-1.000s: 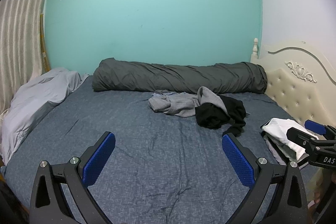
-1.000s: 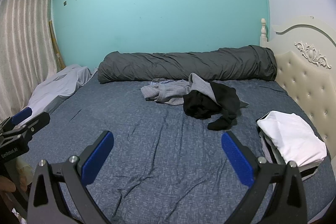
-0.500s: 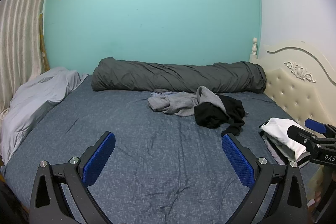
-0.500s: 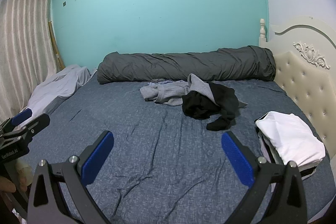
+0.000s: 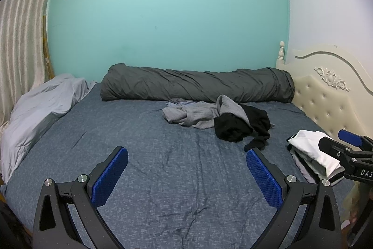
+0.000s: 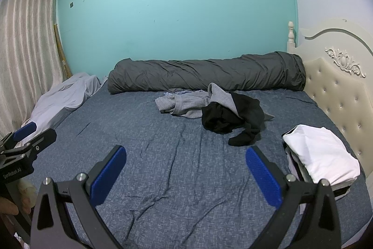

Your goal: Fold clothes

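Fingers: both pairs spread wide, blue ribbed pads (image 5: 109, 176) facing each other with nothing between them.
Left gripper (image 5: 186, 175): hovers over the near edge of the bed (image 5: 139, 132), toward its left side.
Right gripper (image 6: 186, 175): hovers over the near edge too, just beside the left one; each shows at the border of the other's view.
Unfolded clothes: a crumpled grey garment (image 5: 188, 113) and a black garment (image 5: 240, 127) lie in one heap, touching and partly overlapping, toward the far edge of the bed and well apart from all four fingers.
Folded stack (image 6: 321, 153): white cloth on top, darker layers beneath, at the right edge beside the headboard (image 6: 338, 90), just past the right gripper's right finger.
Open room: a broad bare stretch of sheet lies between the fingers and the heap; the far edge is taken by a rolled dark grey duvet (image 5: 198, 85), the far left corner by rumpled pale grey bedding (image 5: 39, 106).
Textures: speckled blue sheet, lightly creased; grey garment looks ribbed; black one soft and limp; headboard cream, button-tufted, with carved trim; striped curtain (image 6: 25, 39) on the left.
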A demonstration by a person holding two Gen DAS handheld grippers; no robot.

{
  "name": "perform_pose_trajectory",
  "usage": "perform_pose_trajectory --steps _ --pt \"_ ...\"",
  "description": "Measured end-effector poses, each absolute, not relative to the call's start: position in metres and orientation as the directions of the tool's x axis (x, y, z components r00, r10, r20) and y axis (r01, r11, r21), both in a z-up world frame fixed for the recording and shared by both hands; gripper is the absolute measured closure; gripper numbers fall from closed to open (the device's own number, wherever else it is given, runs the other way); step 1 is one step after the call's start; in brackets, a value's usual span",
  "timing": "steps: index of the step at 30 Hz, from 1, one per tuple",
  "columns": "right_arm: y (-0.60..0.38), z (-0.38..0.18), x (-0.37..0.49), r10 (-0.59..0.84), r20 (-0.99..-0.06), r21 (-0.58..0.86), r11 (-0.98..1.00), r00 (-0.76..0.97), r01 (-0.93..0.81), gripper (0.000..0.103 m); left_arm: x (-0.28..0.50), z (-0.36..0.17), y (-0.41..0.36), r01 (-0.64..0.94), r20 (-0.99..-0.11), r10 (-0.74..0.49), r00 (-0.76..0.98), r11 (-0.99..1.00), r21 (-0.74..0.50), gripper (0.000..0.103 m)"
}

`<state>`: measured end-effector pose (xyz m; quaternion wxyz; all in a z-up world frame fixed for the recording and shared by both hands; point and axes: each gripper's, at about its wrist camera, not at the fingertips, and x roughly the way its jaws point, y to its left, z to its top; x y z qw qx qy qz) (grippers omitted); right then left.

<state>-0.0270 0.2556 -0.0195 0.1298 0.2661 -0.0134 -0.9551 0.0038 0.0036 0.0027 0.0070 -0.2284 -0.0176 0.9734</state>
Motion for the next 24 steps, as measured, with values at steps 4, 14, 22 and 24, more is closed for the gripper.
perform_pose_trajectory --steps 4,14,22,24 --pt "0.257 -0.0183 -0.0271 -0.255 -0.504 0.094 -0.966 -0.826 0.241 0.0 0.004 0.0029 0.004 -0.005 -0.447 0.021 -0.894 -0.999 -0.037 0.0" --pt "0.2596 -0.0171 -0.0263 -0.255 -0.503 0.095 -0.966 -0.826 0.241 0.0 0.0032 0.0052 0.0057 -0.006 -0.446 0.021 -0.895 -0.999 -0.035 0.0" --pt "0.26 -0.0164 -0.0259 -0.255 -0.503 0.095 -0.966 -0.826 0.241 0.0 0.0038 0.0043 0.0045 -0.005 -0.449 0.022 -0.893 -0.999 -0.039 0.0" --pt "0.2606 -0.0178 -0.0259 -0.256 -0.503 0.095 -0.966 -0.825 0.242 0.0 0.0032 0.0042 0.0042 -0.006 -0.449 0.022 -0.893 -0.999 -0.039 0.0"
